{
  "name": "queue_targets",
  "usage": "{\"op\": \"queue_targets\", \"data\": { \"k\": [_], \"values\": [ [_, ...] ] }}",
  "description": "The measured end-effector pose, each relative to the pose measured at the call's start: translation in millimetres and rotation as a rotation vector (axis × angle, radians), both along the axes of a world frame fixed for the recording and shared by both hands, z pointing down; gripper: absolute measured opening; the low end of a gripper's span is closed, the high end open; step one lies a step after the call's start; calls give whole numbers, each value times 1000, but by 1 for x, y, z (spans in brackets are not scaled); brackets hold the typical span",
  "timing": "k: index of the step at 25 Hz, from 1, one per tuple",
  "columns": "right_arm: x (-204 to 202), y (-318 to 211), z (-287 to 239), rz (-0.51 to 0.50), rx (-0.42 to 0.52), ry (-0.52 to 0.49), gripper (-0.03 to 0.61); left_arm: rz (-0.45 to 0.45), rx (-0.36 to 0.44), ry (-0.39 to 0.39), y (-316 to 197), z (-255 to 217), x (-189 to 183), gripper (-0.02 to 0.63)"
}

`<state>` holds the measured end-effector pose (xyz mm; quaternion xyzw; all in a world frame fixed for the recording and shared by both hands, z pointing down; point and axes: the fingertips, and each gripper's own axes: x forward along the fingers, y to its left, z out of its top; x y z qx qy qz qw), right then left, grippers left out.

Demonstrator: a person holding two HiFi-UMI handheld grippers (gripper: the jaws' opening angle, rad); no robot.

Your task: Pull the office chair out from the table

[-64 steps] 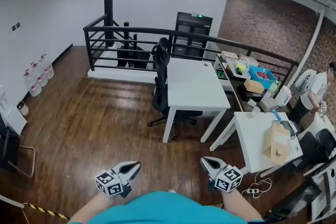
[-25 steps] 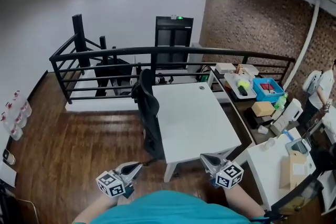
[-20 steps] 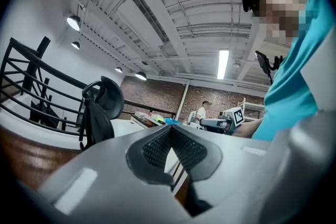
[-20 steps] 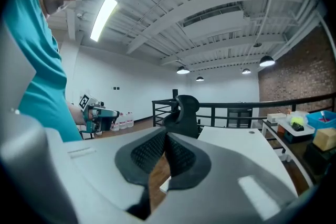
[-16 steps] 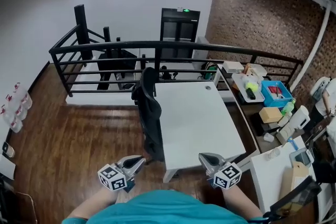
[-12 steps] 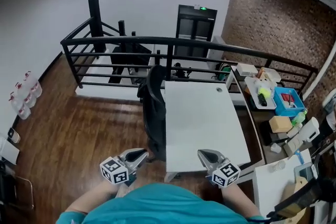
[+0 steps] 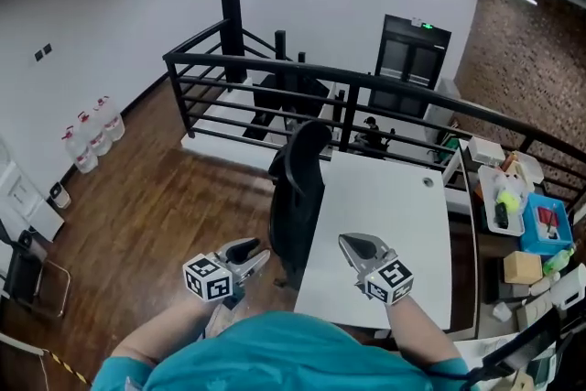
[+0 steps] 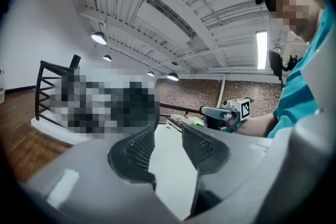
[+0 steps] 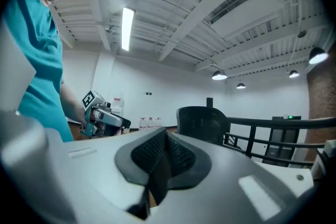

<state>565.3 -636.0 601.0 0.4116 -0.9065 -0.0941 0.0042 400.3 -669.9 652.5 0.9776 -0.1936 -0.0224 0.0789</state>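
The left gripper (image 7: 259, 250) points level just left of the white table (image 7: 394, 197) and the right gripper (image 7: 349, 241) over its near end in the head view. The black office chair (image 7: 299, 183) is tucked at the table's left edge, just beyond the left gripper, with wooden floor (image 7: 156, 206) further left. In the left gripper view the jaws stand apart, having just been opening, with nothing between them; in the right gripper view the jaws are pressed together, empty.

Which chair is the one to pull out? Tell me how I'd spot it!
Find the black railing across the room, then the big white table in front of it. The office chair stands at that table's left edge: black, tall-backed, the only chair at it.
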Motion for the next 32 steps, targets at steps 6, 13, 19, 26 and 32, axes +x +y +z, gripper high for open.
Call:
{"op": "queue_targets", "data": {
  "k": [6,13,19,26,32],
  "values": [
    [-47,-38,-10,17,-4,23,72,-12,-97,-7,-44,14,-20,238],
    [-107,-102,-3,161,-107,59,221,116,-125,-123,-86,37,-16,316],
    [-127,-147,15,273,-112,145,227,131,-125,-205,-105,68,1,312],
    [-114,-181,26,292,-139,135,189,71,-155,-183,-129,65,6,269],
    [-115,-192,16,252,-148,103,100,35,-192,-201,-142,57,1,229]
  ]
}}
